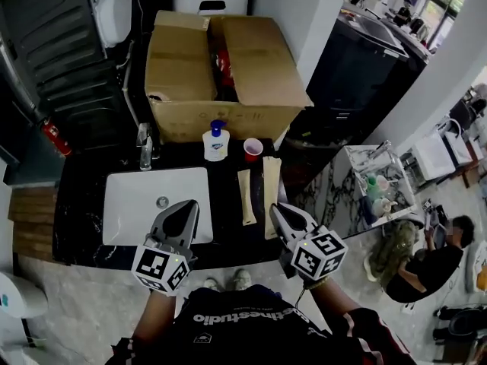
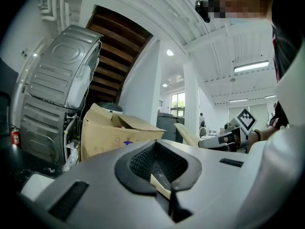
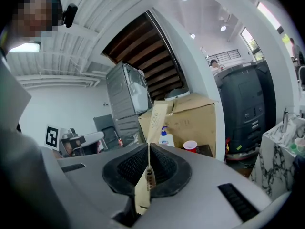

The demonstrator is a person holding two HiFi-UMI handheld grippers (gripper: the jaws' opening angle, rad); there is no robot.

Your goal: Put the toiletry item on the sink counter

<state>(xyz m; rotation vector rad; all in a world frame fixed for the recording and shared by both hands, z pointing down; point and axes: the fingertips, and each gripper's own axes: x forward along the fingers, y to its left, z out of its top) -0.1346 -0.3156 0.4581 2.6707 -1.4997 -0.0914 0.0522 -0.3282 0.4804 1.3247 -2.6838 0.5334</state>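
A big cardboard box (image 1: 221, 67) sits at the back of the black counter (image 1: 84, 181), with a soap bottle (image 1: 216, 143) and a red cup (image 1: 253, 149) just in front of it. The left tan packet (image 1: 246, 196) is beside the white sink (image 1: 137, 196). The right gripper (image 1: 277, 211) touches the bottom end of the right tan packet (image 1: 272, 192), and the left gripper (image 1: 189, 207) is over the sink's edge.
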